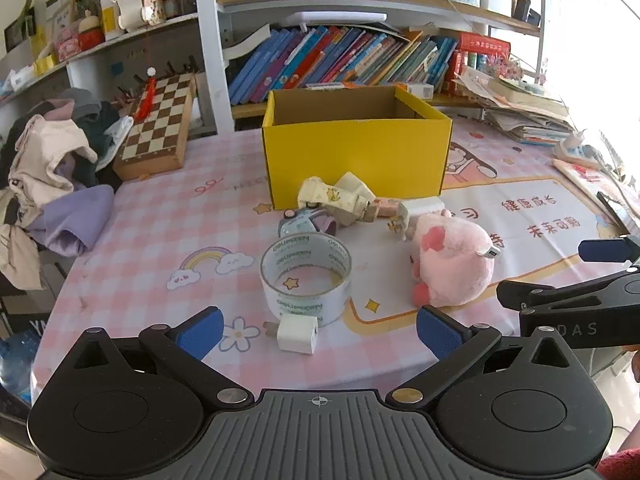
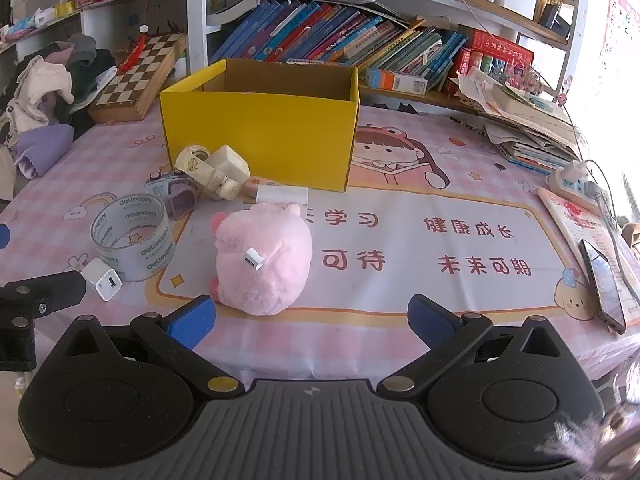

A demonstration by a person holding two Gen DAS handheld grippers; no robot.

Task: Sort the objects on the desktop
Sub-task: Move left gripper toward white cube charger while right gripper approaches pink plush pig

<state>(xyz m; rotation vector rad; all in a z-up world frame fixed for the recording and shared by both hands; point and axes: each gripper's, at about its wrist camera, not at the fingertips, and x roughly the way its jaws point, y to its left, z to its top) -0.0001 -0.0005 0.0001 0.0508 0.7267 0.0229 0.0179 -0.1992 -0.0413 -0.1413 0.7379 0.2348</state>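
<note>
An open yellow box (image 1: pixel 356 148) (image 2: pixel 260 136) stands mid-table. In front of it lie a clear tape roll (image 1: pixel 306 278) (image 2: pixel 132 236), a small white charger cube (image 1: pixel 298 334) (image 2: pixel 105 283), a pink plush toy (image 1: pixel 454 260) (image 2: pixel 262 258), a white plug adapter (image 1: pixel 418 210) (image 2: pixel 282 194), a cream gadget (image 1: pixel 340 196) (image 2: pixel 214 170) and a small toy watch (image 1: pixel 306 222) (image 2: pixel 176 194). My left gripper (image 1: pixel 319 334) is open, just short of the cube and tape. My right gripper (image 2: pixel 311 318) is open, just short of the plush.
A chessboard (image 1: pixel 158 124) and a clothes pile (image 1: pixel 48 176) sit at the left. Books fill the shelf (image 1: pixel 344 60) behind the box. Stacked papers (image 2: pixel 524 120), a power strip (image 2: pixel 572 180) and a phone (image 2: pixel 604 284) lie at the right edge.
</note>
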